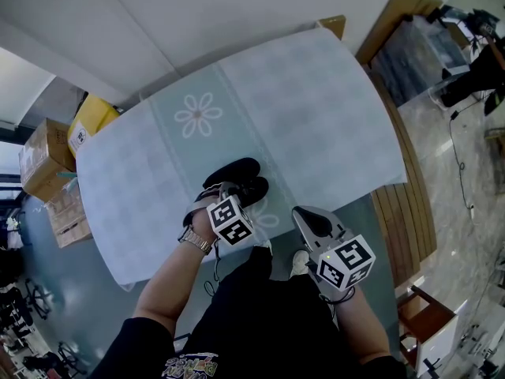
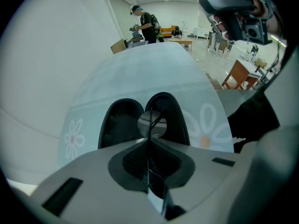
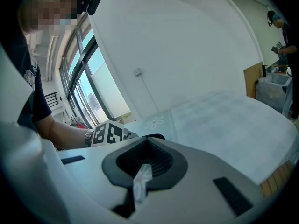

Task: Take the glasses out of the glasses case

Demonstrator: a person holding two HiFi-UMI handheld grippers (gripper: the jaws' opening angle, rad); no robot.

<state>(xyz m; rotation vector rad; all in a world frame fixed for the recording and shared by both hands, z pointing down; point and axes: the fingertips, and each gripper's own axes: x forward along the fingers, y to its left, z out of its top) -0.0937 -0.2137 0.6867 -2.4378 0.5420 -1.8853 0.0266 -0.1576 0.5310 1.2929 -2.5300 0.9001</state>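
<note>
An open black glasses case [image 1: 239, 178] lies on the pale flowered tablecloth [image 1: 316, 109] near the table's front edge. In the left gripper view both case halves [image 2: 122, 122] gape just beyond my jaws. My left gripper [image 1: 223, 190] [image 2: 150, 135] is shut on the glasses [image 2: 152, 122]: a round lens and thin dark frame stick up from between the jaws, in front of the case. In the head view the glasses are hidden by that gripper. My right gripper [image 1: 304, 215] [image 3: 147, 142] hangs shut with nothing in it, to the right of the case at the table's front edge.
Cardboard boxes [image 1: 46, 158] and a yellow box [image 1: 91, 120] stand on the floor at the left. A wooden board [image 1: 397, 18] leans at the far right corner. A person [image 2: 145, 24] stands beyond the table's far end, near wooden desks [image 2: 239, 73].
</note>
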